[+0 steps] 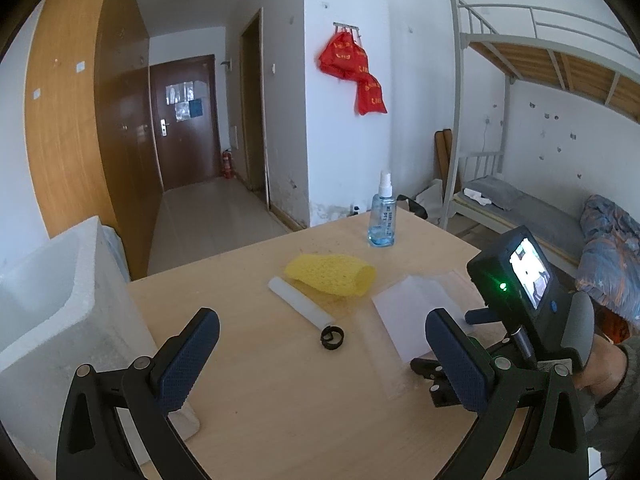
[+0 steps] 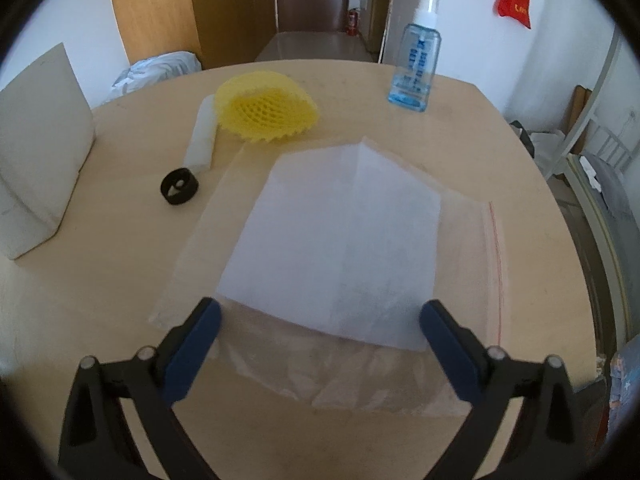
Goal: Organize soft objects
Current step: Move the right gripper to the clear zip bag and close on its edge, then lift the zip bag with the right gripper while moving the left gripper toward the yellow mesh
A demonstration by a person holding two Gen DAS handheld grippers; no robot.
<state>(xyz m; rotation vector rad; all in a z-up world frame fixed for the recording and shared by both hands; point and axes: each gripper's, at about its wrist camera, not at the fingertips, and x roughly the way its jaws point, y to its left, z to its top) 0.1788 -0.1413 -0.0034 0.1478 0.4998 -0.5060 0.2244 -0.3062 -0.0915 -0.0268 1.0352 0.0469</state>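
Right wrist: right gripper [image 2: 320,336] wide open over white sheet [image 2: 336,240].

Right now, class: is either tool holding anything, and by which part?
Nothing is held. The left tool and right tool are both open; the white foam sheet lies loose on the clear bag.

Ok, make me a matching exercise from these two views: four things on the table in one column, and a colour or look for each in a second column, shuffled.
Things:
1. foam fruit net
2. spray bottle
3. small ring
4. foam sheet

Looks:
A. black
B. clear blue with a white nozzle
C. yellow mesh
D. white, lying on a clear zip bag

Pairs: 1-C, 2-B, 3-A, 4-D
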